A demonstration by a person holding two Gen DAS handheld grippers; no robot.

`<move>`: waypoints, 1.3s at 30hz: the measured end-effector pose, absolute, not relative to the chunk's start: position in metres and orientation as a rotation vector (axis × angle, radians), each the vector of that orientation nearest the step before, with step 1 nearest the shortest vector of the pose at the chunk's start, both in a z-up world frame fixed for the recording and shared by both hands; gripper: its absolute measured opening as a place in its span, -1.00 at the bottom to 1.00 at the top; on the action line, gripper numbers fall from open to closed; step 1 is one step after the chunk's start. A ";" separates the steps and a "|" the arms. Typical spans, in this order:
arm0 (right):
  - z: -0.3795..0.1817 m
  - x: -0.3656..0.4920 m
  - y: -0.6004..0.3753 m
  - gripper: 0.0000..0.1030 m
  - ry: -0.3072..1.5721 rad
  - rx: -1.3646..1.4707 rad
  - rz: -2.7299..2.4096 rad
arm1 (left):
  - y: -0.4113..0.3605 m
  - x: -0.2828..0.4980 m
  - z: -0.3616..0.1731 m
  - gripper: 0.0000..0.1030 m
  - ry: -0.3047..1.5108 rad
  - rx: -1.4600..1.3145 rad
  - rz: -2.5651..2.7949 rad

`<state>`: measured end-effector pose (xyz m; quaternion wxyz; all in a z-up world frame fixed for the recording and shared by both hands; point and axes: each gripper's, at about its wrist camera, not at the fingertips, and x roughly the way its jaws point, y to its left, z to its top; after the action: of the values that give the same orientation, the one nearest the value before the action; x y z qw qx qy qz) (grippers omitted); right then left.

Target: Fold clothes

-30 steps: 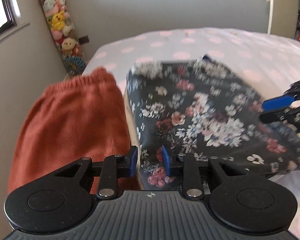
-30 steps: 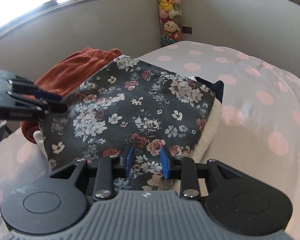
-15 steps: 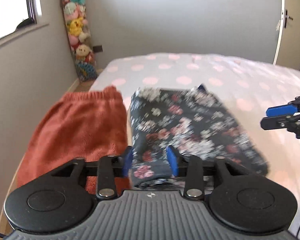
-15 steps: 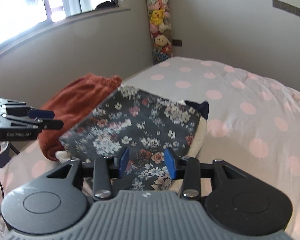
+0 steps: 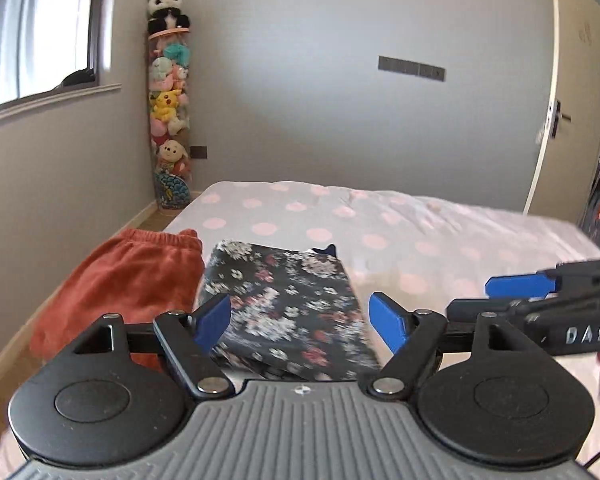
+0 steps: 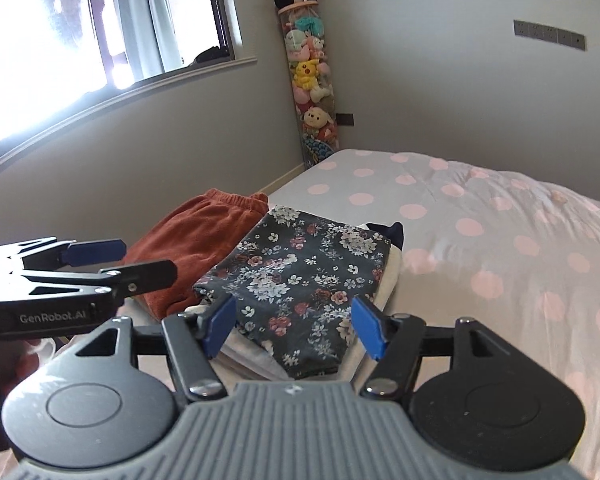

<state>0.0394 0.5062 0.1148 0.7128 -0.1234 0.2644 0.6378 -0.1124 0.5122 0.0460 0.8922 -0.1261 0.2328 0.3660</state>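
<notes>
A folded dark floral garment [image 5: 288, 308] [image 6: 304, 276] lies on top of a stack of folded clothes on the bed. A rust-orange fleece garment [image 5: 128, 280] [image 6: 196, 236] lies just left of it. My left gripper [image 5: 304, 320] is open and empty, held above and short of the floral piece. My right gripper [image 6: 296, 324] is open and empty too, raised over the near edge of the stack. Each gripper shows side-on in the other's view, the right one [image 5: 516, 286] and the left one [image 6: 96, 252].
The bed [image 5: 400, 232] has a white cover with pink dots. A grey wall and window [image 6: 80, 36] run along the left. A tall tube of plush toys [image 5: 168, 120] stands in the corner. A door [image 5: 572, 112] is at the right.
Both grippers opened wide, let go of the floral garment, and pulled back and up from the stack. The floral garment now lies flat on the stack.
</notes>
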 end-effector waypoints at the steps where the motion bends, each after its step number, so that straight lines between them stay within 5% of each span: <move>1: 0.116 0.036 0.498 0.35 0.577 -0.268 1.409 | 0.505 -0.113 0.046 0.47 0.484 -0.259 0.771; 39: 0.055 -0.036 0.328 0.53 0.623 -0.173 1.299 | 0.357 -0.166 -0.012 0.50 0.530 -0.330 0.966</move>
<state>-0.0359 0.3283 0.0547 0.7481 -0.0792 0.2847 0.5942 -0.1662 0.3568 -0.0120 0.8391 -0.1560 0.2506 0.4570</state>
